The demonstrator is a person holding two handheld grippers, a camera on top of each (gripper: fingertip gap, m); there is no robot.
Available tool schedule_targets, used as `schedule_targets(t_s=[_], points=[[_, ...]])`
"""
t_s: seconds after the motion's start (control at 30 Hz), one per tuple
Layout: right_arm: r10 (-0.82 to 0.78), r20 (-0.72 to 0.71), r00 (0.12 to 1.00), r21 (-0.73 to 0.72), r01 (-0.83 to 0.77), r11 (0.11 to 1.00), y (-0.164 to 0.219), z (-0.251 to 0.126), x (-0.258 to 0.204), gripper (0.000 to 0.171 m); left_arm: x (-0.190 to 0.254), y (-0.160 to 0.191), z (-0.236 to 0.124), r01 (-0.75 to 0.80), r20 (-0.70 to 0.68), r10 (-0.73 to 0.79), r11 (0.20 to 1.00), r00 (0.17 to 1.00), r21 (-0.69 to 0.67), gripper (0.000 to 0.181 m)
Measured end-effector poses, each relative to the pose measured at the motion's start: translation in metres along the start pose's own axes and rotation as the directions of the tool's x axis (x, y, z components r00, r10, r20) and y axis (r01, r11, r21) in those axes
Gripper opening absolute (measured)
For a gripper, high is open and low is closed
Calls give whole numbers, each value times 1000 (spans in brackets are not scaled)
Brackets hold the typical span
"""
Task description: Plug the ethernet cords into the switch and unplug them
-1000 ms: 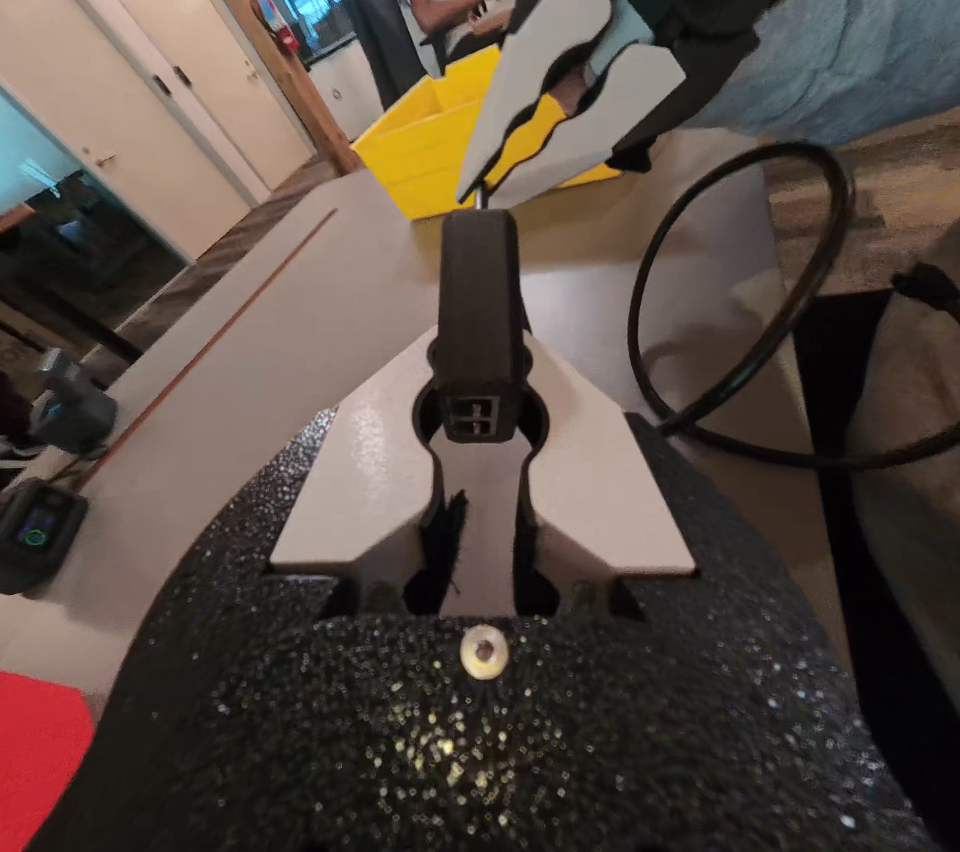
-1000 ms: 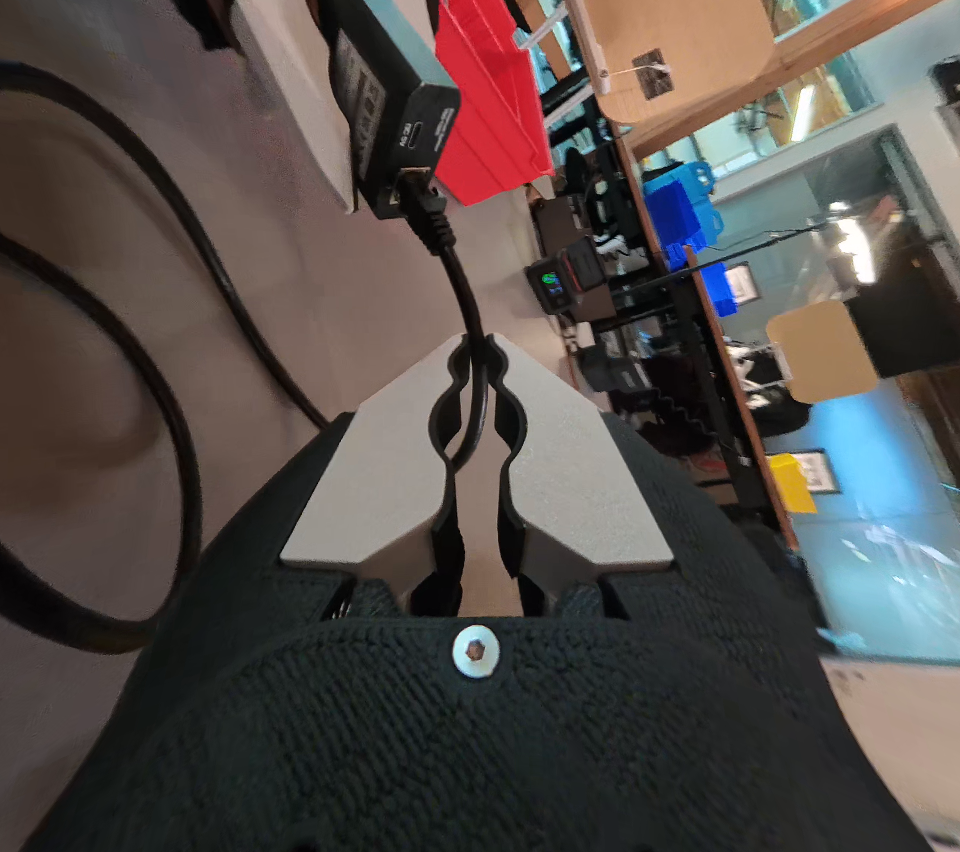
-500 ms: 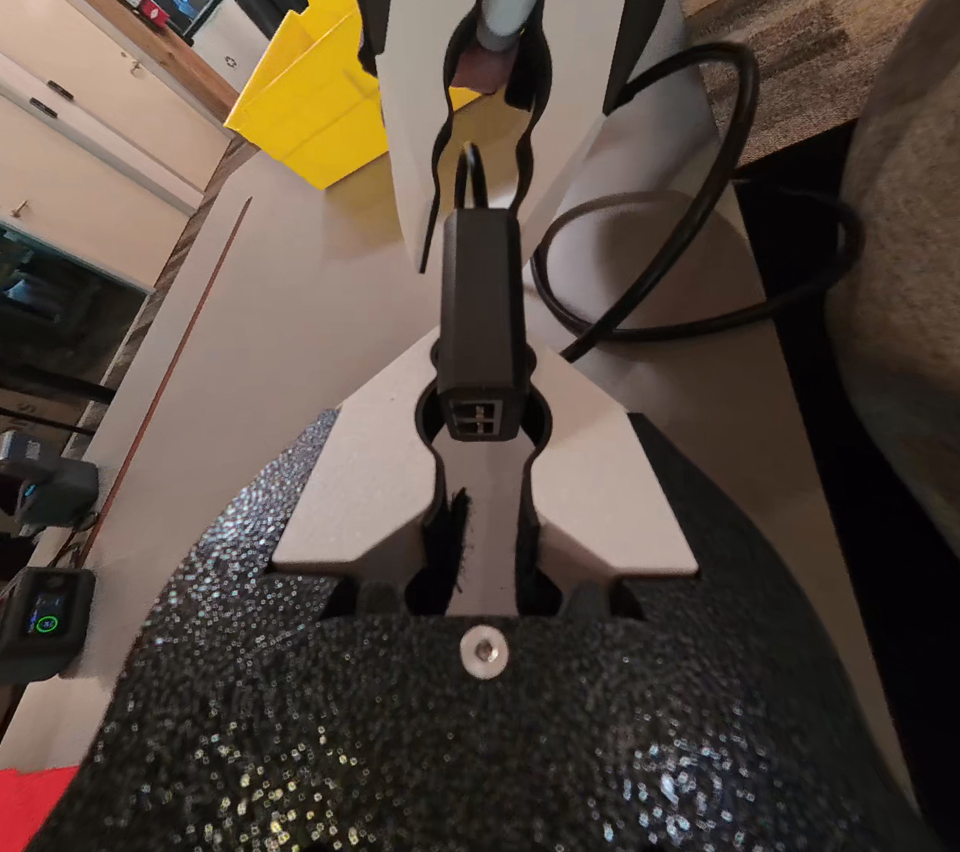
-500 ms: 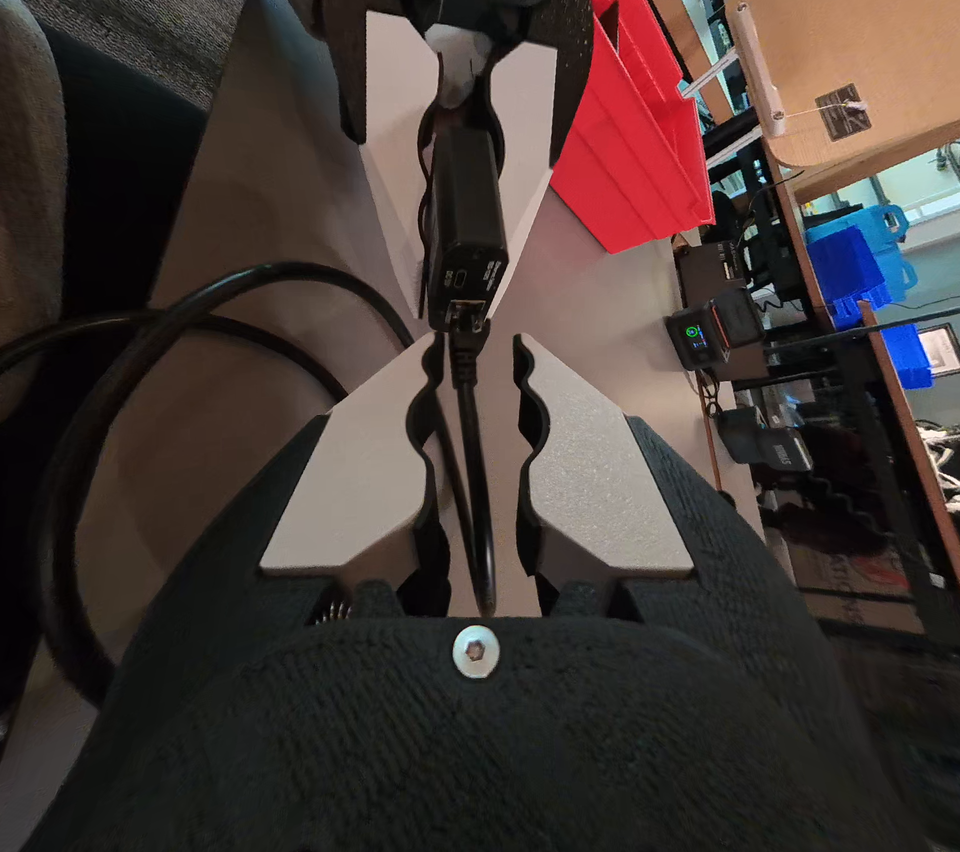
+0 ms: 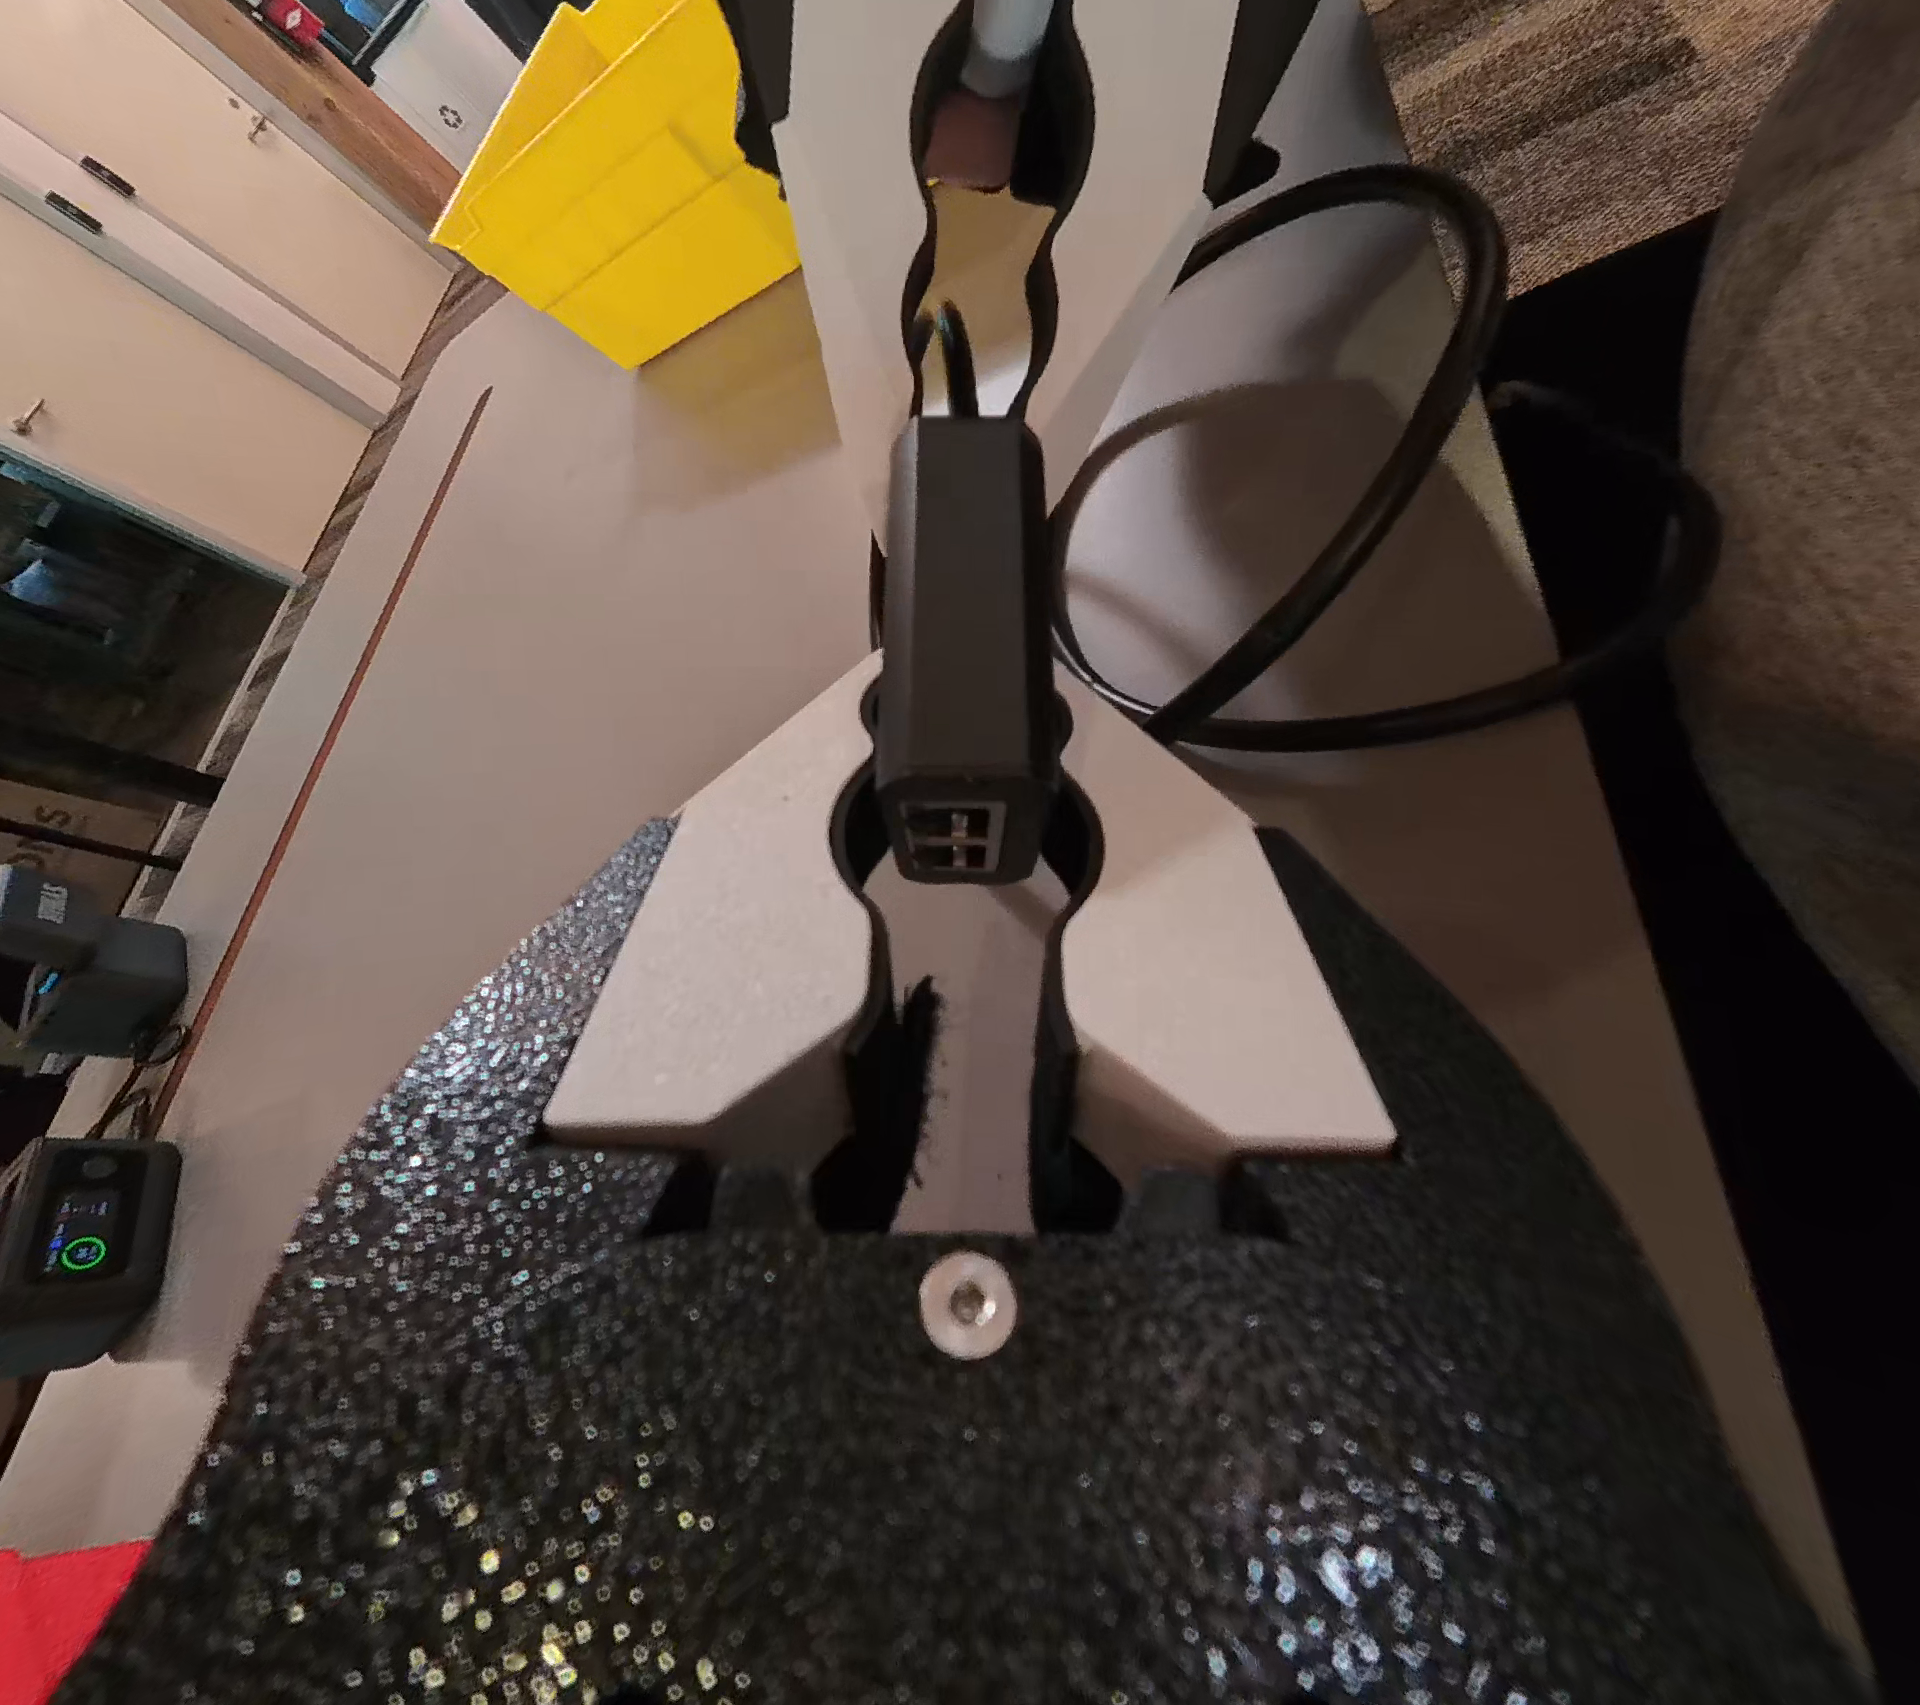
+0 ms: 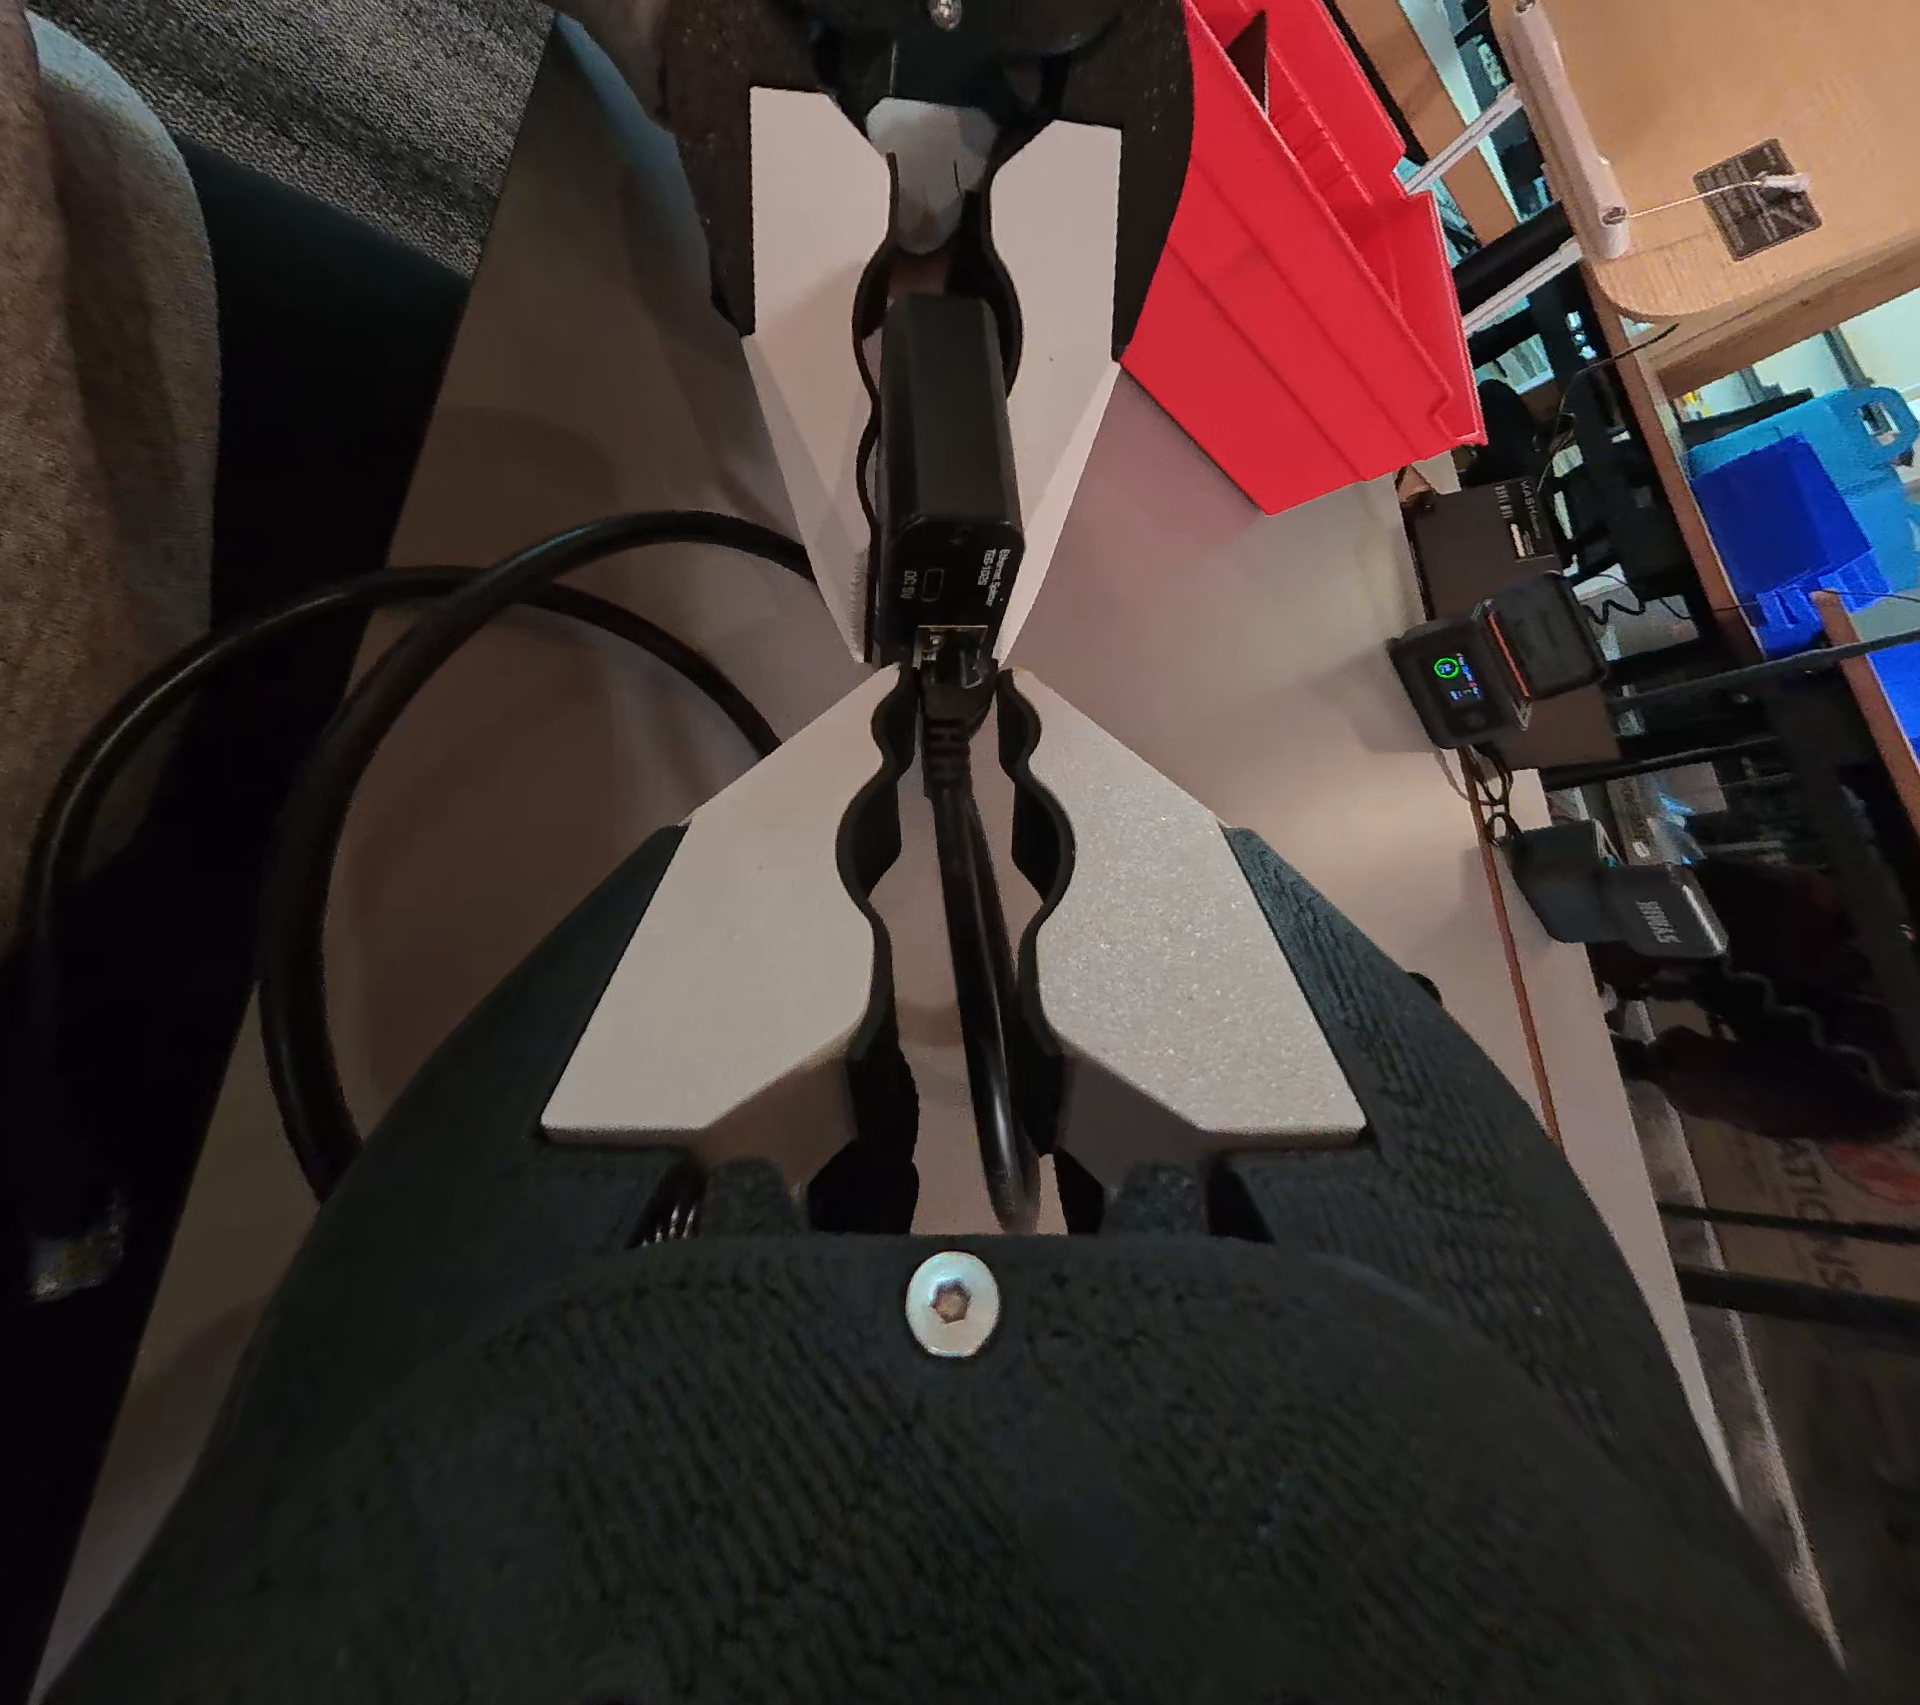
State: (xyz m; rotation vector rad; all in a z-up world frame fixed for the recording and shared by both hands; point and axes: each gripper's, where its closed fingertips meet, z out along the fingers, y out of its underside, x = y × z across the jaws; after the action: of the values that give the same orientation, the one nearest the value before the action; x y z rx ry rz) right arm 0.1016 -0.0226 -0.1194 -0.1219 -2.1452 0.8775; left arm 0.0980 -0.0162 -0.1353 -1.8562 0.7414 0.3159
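A: State of the left gripper [image 5: 961, 720]?
B: Closed on the black switch [image 5: 961, 616], which is held off the white table [image 5: 582, 595]; two vacant ports face the left wrist camera.

A: And the right gripper [image 6: 951, 699]?
B: Jaws narrowly parted around the connector of the black ethernet cord [image 6: 961, 876]; contact cannot be confirmed. The connector is seated in the port at the switch's far end.

A: Surroundings?
B: The cord loops over the table. A yellow bin [image 5: 623, 180] and a red bin [image 6: 1299, 253] sit on it.
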Motion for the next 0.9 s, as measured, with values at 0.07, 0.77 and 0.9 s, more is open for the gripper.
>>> schedule_targets(t_s=[0.07,0.77,0.9], points=[[11,-3,1000,7,-11,1000,-1,0,1,13,0,-1,0,9,0,-9,1000,1000,5,21],[-591,177,787,-276,616,738,5,-3,-33,9,21,1,-3,-391,-170,359,888,918,-240,22],[-654,200,730,-283,682,675,0,-3,-39,8,27,0,-10,-406,-225,359,887,906,-218,22]])
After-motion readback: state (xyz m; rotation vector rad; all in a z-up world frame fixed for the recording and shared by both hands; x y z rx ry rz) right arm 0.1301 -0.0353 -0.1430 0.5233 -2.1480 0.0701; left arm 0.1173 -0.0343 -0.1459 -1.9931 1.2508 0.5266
